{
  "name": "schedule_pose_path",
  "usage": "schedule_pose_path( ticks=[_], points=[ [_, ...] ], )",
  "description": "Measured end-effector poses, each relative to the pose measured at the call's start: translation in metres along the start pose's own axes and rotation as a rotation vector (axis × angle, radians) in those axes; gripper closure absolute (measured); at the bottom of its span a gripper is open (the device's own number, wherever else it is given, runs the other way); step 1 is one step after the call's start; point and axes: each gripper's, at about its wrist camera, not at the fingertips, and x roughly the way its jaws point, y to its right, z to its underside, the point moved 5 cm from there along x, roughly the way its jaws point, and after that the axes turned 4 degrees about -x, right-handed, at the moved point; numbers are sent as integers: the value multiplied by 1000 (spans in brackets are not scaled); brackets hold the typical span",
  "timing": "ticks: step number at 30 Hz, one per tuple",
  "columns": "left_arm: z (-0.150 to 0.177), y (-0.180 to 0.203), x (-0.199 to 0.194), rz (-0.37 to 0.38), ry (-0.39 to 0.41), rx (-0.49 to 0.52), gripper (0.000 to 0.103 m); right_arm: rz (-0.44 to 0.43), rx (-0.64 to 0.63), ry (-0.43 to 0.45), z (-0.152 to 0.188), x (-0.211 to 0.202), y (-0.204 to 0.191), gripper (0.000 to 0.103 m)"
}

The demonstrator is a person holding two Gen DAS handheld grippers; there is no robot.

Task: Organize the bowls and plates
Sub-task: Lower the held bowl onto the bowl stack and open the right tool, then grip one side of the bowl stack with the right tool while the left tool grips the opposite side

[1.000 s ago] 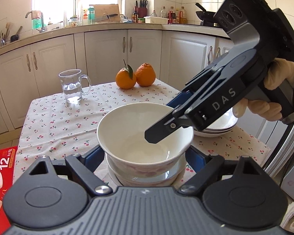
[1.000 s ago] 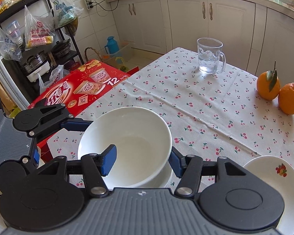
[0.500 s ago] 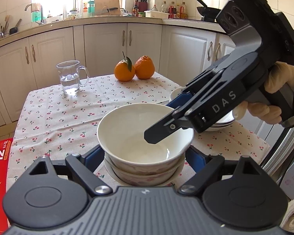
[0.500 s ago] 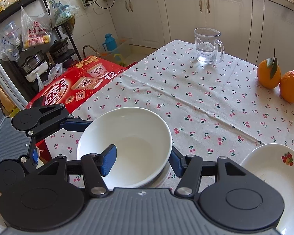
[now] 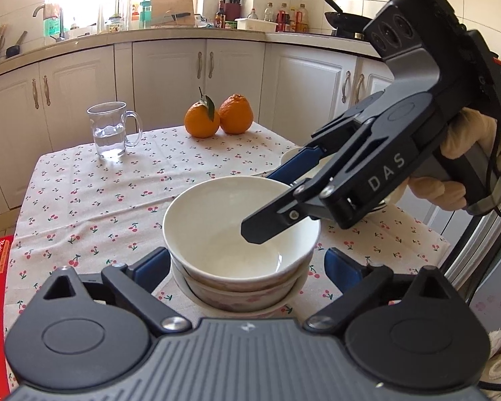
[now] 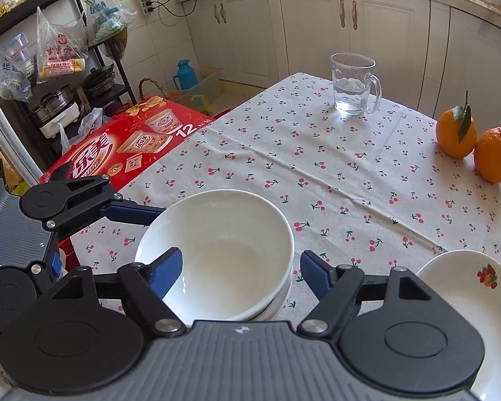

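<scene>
Both grippers' fingers just spread: left gripper (image 5: 247, 264) and right gripper (image 6: 240, 272) released stacked bowl (image 5: 240, 220); nothing held.

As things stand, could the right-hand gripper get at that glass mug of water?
Probably yes. The right gripper stands open astride the stacked bowl's rim, holding nothing, and only bare cherry-print tablecloth lies between it and the glass mug.

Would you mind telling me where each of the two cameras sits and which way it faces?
Left wrist: on the left gripper, facing the window counter; shows the right gripper and a gloved hand.
Right wrist: on the right gripper, facing the storage rack; shows the left gripper's finger.
Shared: the stacked bowls, glass mug, oranges, plate.
</scene>
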Motion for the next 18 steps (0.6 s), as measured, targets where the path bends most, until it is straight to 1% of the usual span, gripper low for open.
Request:
schedule_pose_path(
  ticks=[2, 4, 8, 11, 13, 15, 18],
  points=[
    [1, -1, -4, 11, -1, 6, 4, 3, -1, 7, 0, -3, 0, 20],
    [1, -2, -8, 2, 0, 27, 3, 12, -9, 19, 1, -7, 0, 18],
    [-2, -5, -19, -18, 8, 75, 1, 48, -66, 53, 6, -22, -6, 7],
    [-3, -9, -24, -5, -2, 90, 1, 74, -136, 74, 14, -34, -14, 0],
    [0, -12, -21, 7, -33, 90, 1, 88, -182, 72, 22, -38, -19, 0],
    [6, -14, -15, 36, -73, 100, 1, 94, -208, 58, 31, -37, -23, 0],
    [17, -13, -8, 53, -102, 129, 1, 104, -235, 18, 45, -29, -26, 0]
  ],
)
